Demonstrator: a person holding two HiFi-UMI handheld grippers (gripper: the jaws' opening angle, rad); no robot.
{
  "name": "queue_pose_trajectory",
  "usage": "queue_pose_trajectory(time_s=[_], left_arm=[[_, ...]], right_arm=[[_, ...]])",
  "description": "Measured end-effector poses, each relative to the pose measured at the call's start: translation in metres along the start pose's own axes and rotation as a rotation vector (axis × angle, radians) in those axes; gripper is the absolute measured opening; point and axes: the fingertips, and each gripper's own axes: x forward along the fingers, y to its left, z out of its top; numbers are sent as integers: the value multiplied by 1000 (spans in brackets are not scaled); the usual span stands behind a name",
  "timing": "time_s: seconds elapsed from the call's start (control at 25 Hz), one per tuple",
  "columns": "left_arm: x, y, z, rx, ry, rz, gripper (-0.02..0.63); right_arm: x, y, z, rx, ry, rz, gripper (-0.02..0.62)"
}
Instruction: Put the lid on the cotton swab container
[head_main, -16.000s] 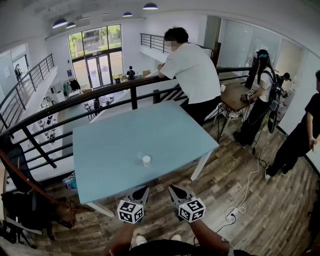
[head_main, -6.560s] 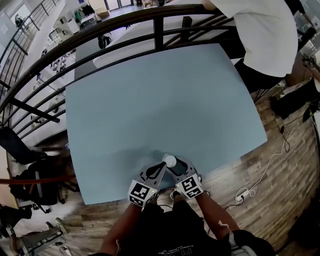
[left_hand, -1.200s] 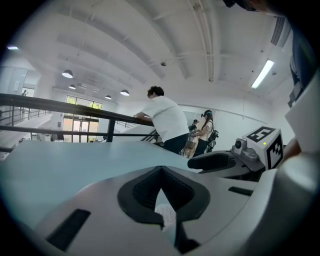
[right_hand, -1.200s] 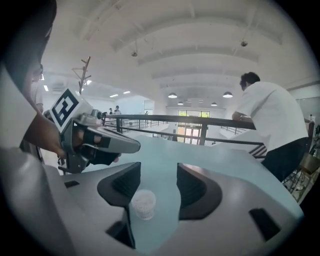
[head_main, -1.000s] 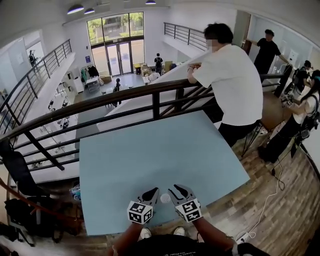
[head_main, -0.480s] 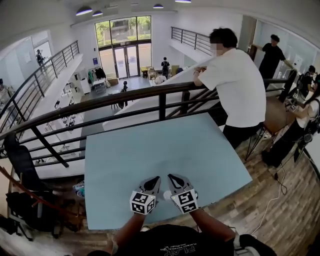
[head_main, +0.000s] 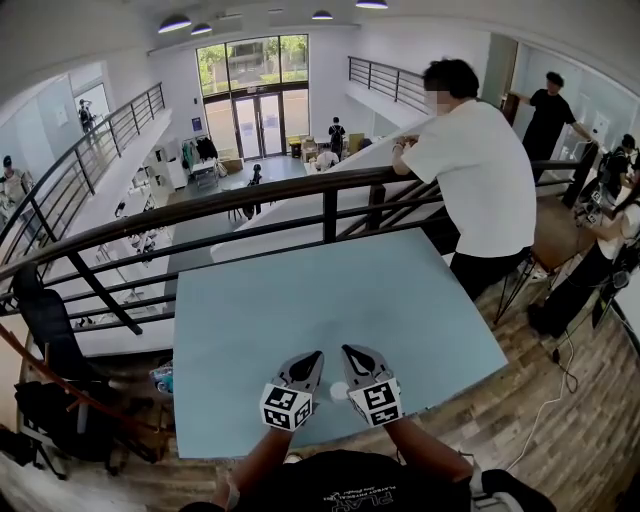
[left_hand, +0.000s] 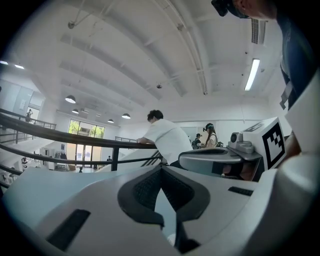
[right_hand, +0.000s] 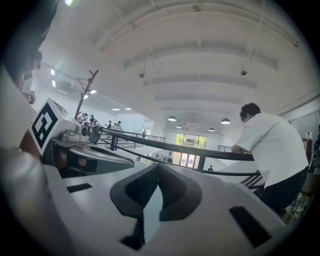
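A small white round cotton swab container (head_main: 338, 391) stands on the light blue table (head_main: 350, 290) near its front edge. It sits low between the bodies of my two grippers, and I cannot tell whether its lid is seated. My left gripper (head_main: 312, 356) is just left of the container and my right gripper (head_main: 350, 351) just right of it, both fingertips reaching beyond it. In the left gripper view the left gripper (left_hand: 160, 169) is shut on nothing, with a white sliver (left_hand: 172, 239) showing below. The right gripper (right_hand: 157, 166) is shut and empty too.
A black railing (head_main: 300, 190) runs along the table's far edge, with a drop to a lower floor behind it. A person in a white shirt (head_main: 480, 170) leans on it at the far right corner. Other people (head_main: 545, 110) stand on the wooden floor (head_main: 560, 400) to the right.
Both grippers' fingertips now reach further past the container than a second ago. The right gripper's jaws have come together. The container has stayed on the table.
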Motion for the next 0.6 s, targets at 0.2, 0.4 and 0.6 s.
queue_pose_trajectory(time_s=[0.2,0.4,0.6], left_arm=[[0,-3,-5,-4,9,-7,11],[-2,-8,-7,-8,10,-16,11],[-2,-10,-9,-19,9,-11,11]], right_arm=[[-5,-2,-6,10,10,-7,18],[-10,0,-8,-17,11,-15,18],[-11,-1,-10,-14,11,-14,18]])
